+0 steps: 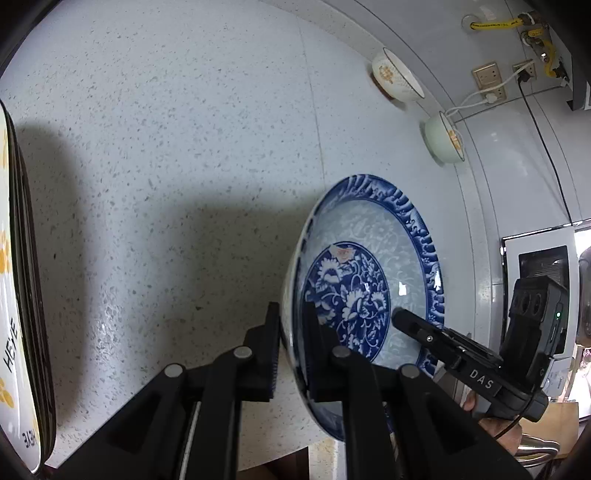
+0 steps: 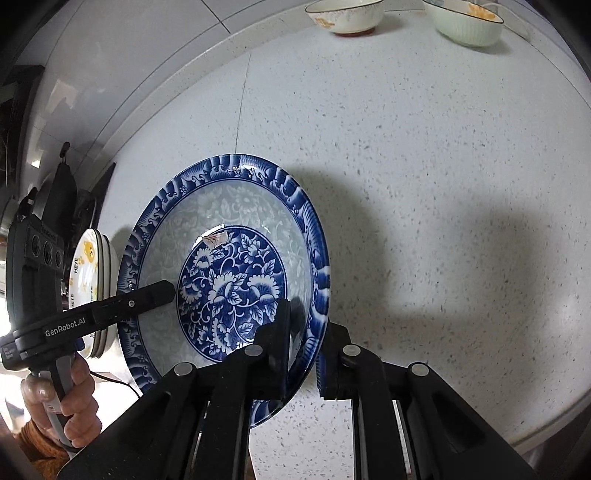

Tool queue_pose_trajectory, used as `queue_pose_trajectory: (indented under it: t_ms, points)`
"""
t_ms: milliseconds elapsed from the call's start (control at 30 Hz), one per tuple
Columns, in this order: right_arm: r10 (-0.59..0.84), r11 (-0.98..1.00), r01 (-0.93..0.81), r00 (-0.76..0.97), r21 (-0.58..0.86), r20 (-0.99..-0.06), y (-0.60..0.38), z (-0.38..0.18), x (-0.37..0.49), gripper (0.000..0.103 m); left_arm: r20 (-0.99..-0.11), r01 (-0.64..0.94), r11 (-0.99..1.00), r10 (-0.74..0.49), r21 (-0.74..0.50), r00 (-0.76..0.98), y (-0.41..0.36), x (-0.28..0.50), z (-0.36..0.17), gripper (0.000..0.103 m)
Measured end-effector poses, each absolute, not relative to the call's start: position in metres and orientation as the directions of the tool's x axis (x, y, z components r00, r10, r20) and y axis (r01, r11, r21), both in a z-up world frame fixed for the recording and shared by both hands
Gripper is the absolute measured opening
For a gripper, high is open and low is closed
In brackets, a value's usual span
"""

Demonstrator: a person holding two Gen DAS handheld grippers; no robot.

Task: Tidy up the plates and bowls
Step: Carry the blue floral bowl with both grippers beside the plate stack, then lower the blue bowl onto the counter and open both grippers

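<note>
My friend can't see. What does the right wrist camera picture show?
Two hand-held grippers, right and left, clamp opposite rims of a blue-and-white flowered plate above a speckled counter. Two bowls sit far back; stacked yellow-patterned plates lie left.

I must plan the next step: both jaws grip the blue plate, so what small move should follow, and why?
Probably carry the blue plate toward the stack of yellow-patterned plates. Both the left gripper and right gripper clamp its rim, and it hangs tilted above the counter.
</note>
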State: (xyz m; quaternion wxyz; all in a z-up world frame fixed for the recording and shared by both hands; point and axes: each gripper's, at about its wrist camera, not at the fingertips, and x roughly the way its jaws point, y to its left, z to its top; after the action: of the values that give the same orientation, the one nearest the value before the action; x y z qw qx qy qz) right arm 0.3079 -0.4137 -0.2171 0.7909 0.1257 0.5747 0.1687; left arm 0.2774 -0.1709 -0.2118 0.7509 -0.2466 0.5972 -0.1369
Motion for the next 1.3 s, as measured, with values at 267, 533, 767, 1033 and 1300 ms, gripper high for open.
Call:
queue_pose_trajectory:
  t_ms: [267, 533, 767, 1033, 1300]
  points:
    - [0.409, 0.912, -0.135, 0.283, 0.387, -0.867, -0.406, -0.219, 0.305, 0.01, -0.849, -0.056, 0.874, -0.452, -0.483, 0.272, -0.175, 0.272, -0.215, 0.01]
    - [0.428, 0.904, -0.145, 0.284, 0.403, -0.858, -0.406, -0.222, 0.303, 0.01, -0.847, 0.029, 0.894, -0.435, -0.448, 0.306, -0.179, 0.27, -0.214, 0.014]
    - [0.442, 0.897, -0.149, 0.278, 0.417, -0.853, -0.416, -0.222, 0.303, 0.011, -0.879, 0.078, 0.926, -0.375, -0.369, 0.294, -0.191, 0.277, -0.209, 0.017]
    - [0.454, 0.891, -0.135, 0.307, 0.434, -0.836, -0.426, -0.214, 0.306, 0.042, -0.871, 0.086, 0.941, -0.336, -0.328, 0.359, -0.183, 0.279, -0.195, 0.05]
    - [0.501, 0.858, -0.13, 0.426, 0.497, -0.754, -0.476, -0.164, 0.324, 0.065, -0.865, 0.13, 0.944, -0.331, -0.305, 0.378, -0.16, 0.318, -0.14, 0.068]
